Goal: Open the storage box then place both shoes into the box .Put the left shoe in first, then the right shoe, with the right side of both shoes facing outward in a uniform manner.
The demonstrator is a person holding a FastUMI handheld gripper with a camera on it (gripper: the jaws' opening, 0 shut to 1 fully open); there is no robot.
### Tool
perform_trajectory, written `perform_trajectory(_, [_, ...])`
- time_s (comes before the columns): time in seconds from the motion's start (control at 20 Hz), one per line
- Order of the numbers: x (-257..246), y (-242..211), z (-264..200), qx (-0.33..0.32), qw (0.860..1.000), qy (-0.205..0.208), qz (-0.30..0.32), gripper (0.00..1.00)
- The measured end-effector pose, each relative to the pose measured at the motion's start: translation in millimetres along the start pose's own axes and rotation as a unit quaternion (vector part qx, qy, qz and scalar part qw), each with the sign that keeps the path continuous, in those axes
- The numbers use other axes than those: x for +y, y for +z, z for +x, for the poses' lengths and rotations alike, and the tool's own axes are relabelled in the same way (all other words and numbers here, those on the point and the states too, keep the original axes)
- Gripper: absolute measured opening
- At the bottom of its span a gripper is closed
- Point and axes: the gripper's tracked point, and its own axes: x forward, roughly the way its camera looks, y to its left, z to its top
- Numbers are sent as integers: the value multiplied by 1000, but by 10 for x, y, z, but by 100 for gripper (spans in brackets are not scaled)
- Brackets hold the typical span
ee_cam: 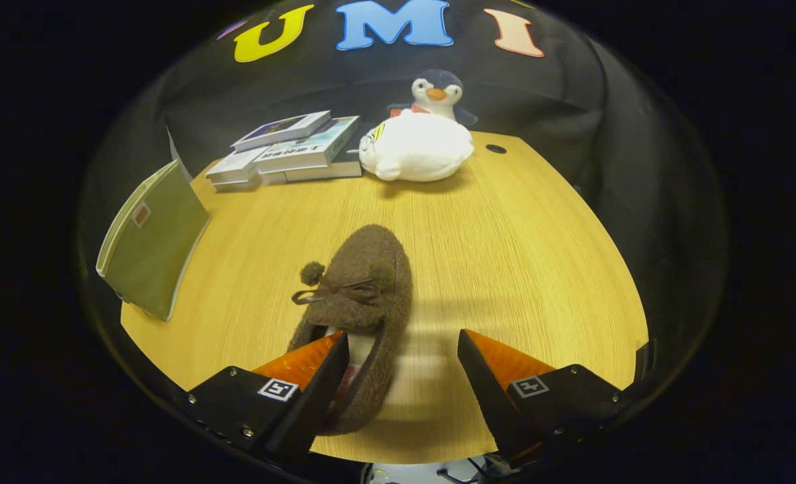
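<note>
**Soft slipper under an open tool, collar rim the likely hold**

The tool (403, 346) stands with its fingers spread wide and pressing on nothing. The brown fleece shoe (364, 302) lies on the bench (505, 255), toe pointing to about 12 o'clock and heel toward the tool. One finger tip sits over the heel opening; the other hangs over bare wood at roughly 3 o'clock of the heel, apart from the shoe.

By its look the shoe should be light and soft: fuzzy fabric, a small bow and pompom on top, walls that will likely fold under pressure. It will probably not slip, but it may sag. The firmest hold is likely the collar rim, one finger inside the opening and one outside.

The green storage box (152, 242) stands at about 10 o'clock of the shoe, well apart. Books (290, 151) and plush toys (417, 144) lie beyond.
</note>
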Motion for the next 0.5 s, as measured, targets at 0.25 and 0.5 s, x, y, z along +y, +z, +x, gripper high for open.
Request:
perform_trajectory(0.25, [35, -72, 45, 24, 999, 15, 34, 88])
perform_trajectory(0.5, [237, -100, 139, 45, 993, 50, 98, 42])
